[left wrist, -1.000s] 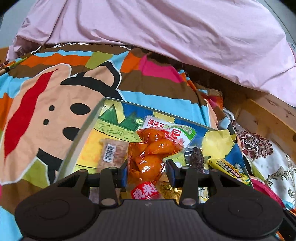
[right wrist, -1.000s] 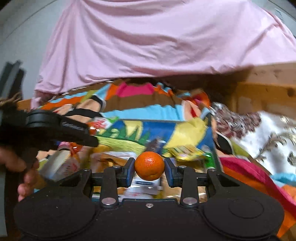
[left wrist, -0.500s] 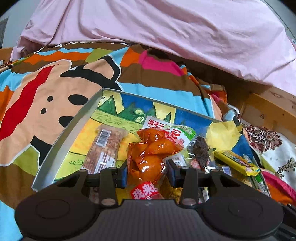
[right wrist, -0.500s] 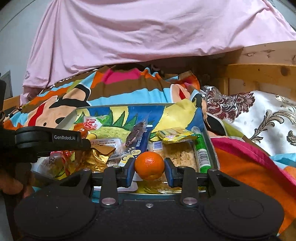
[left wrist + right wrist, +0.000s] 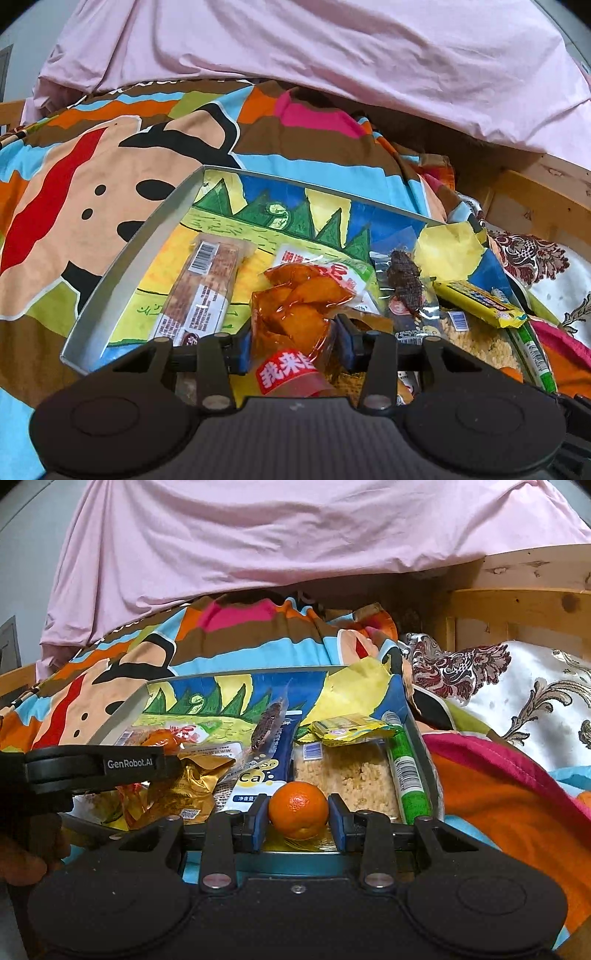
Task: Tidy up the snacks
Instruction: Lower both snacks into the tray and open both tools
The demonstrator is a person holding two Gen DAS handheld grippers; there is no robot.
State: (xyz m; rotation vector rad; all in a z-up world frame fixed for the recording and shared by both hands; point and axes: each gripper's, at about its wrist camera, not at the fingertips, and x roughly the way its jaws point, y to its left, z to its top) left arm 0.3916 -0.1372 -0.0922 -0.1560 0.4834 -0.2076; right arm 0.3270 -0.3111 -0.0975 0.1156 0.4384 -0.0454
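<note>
My left gripper (image 5: 293, 341) is shut on an orange snack packet (image 5: 295, 310) with a red label, held over the near left part of a metal tray (image 5: 125, 266) with a painted floor. My right gripper (image 5: 298, 821) is shut on a small orange mandarin (image 5: 298, 809) just above the tray's near rim (image 5: 295, 862). The tray holds several snacks: a long brown bar (image 5: 203, 291), a dark dried-meat packet (image 5: 404, 282), a yellow packet (image 5: 351, 729), a green tube (image 5: 408, 775), a rice-crisp pack (image 5: 347, 775) and a gold pouch (image 5: 195, 786). The left gripper body shows in the right wrist view (image 5: 92, 768).
The tray lies on a bright cartoon-print blanket (image 5: 92, 177). A pink sheet (image 5: 258, 535) hangs behind it. A wooden bed frame (image 5: 517, 605) and a floral white cushion (image 5: 517, 686) are at the right.
Both grippers have moved back and up from the tray, so more of the tray and its near rim show. Each still holds its item.
</note>
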